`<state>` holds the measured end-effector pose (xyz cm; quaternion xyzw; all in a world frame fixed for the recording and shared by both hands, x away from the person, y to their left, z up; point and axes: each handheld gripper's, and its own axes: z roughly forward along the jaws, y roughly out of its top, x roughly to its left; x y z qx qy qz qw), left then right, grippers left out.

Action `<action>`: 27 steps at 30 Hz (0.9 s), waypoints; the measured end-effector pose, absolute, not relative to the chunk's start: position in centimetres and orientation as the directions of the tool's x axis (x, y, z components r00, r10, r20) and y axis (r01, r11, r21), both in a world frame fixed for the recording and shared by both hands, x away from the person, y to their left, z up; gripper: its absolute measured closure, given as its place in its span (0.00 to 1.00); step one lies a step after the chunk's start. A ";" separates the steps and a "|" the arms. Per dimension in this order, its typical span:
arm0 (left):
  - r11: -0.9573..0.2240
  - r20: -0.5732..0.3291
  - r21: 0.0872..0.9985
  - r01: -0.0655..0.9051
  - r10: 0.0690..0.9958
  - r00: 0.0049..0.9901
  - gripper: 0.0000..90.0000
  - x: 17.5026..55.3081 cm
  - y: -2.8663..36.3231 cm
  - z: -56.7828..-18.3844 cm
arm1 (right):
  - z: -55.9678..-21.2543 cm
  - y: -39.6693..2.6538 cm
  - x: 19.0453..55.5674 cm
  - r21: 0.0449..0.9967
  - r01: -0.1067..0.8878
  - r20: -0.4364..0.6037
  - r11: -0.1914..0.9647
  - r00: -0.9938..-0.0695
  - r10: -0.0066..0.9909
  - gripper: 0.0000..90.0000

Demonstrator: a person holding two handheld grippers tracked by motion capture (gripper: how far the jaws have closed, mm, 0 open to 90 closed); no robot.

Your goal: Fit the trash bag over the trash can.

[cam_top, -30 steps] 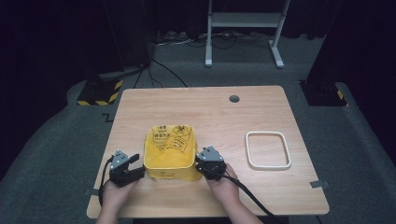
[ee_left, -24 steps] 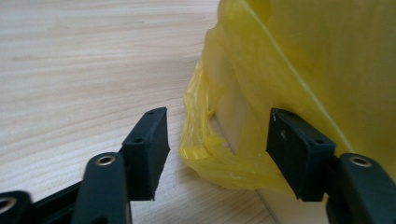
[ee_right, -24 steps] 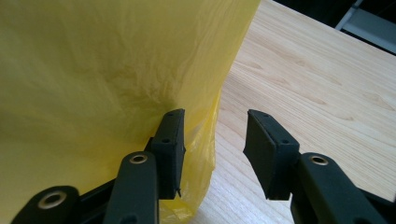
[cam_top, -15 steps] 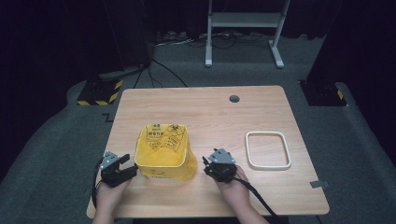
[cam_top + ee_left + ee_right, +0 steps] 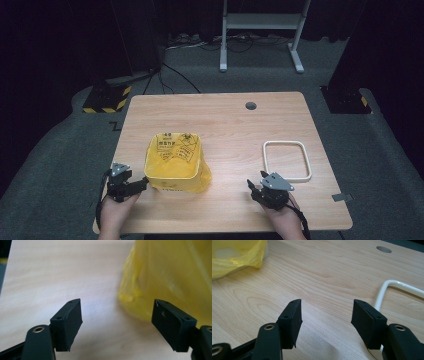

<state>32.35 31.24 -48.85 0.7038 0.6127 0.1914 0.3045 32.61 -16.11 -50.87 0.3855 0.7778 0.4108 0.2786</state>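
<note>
On the near half of the table, findings as follows:

Yellow bag: stands open-mouthed over a box-like form, left of centre; thin plastic, its skirt bunched loosely at the base. No jaw touches it.

Left gripper: low on the table just beside the bag's near left corner. Jaws have just been opening and now stand wide, nothing between them; in the left gripper view the bag's crumpled edge lies just beyond the right-hand pad.

Right gripper: well apart from the bag, near the white frame. Jaws have just been opening and stand wide over bare wood, holding nothing. In the right gripper view the frame's near corner sits just beside the right-hand pad.

Risk 1: the left pad may snag the loose film if it shifts toward the bag, pulling the liner off its rim or dragging the bag.

Risk 2: a one-pad nudge could slide the light frame toward the table's right edge.

Risk 3: the frame is thin and flat; jaws closing from above may slip off it.

Risk 4: the bag's fit cannot be confirmed; its far side is hidden.
</note>
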 end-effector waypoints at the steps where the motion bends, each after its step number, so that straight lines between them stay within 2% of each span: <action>1: -0.069 -0.095 0.631 0.773 0.982 0.166 0.26 32.4 31.3 -48.5 | -50.9 -16.3 32.5 0.853 0.370 -0.116 0.367 -0.551 0.826 0.46; 3: -0.070 -0.109 0.570 0.818 0.981 0.160 0.26 32.6 31.5 -47.9 | -51.1 -16.5 32.3 0.854 0.376 -0.098 0.358 -0.561 0.822 0.46; 7: -0.141 -0.050 0.401 0.905 0.983 0.175 0.25 33.3 31.3 -47.1 | -51.4 -16.4 32.1 0.849 0.381 -0.095 0.367 -0.573 0.814 0.46; 10: -0.171 -0.002 0.292 0.941 0.984 0.180 0.27 34.0 31.2 -46.8 | -51.3 -16.4 32.0 0.849 0.376 -0.100 0.371 -0.574 0.813 0.46; 15: -0.159 0.006 0.164 0.974 0.987 0.161 0.31 35.2 31.1 -46.6 | -51.4 -16.8 32.1 0.848 0.392 -0.087 0.357 -0.561 0.824 0.46; 24: -0.147 -0.018 0.054 0.988 0.989 0.149 0.42 35.8 31.0 -44.2 | -51.8 -17.0 32.2 0.840 0.406 -0.081 0.359 -0.561 0.824 0.46; 27: -0.118 -0.056 0.034 0.992 0.991 0.120 0.45 35.5 31.1 -43.0 | -51.8 -17.0 32.1 0.840 0.406 -0.080 0.359 -0.562 0.823 0.46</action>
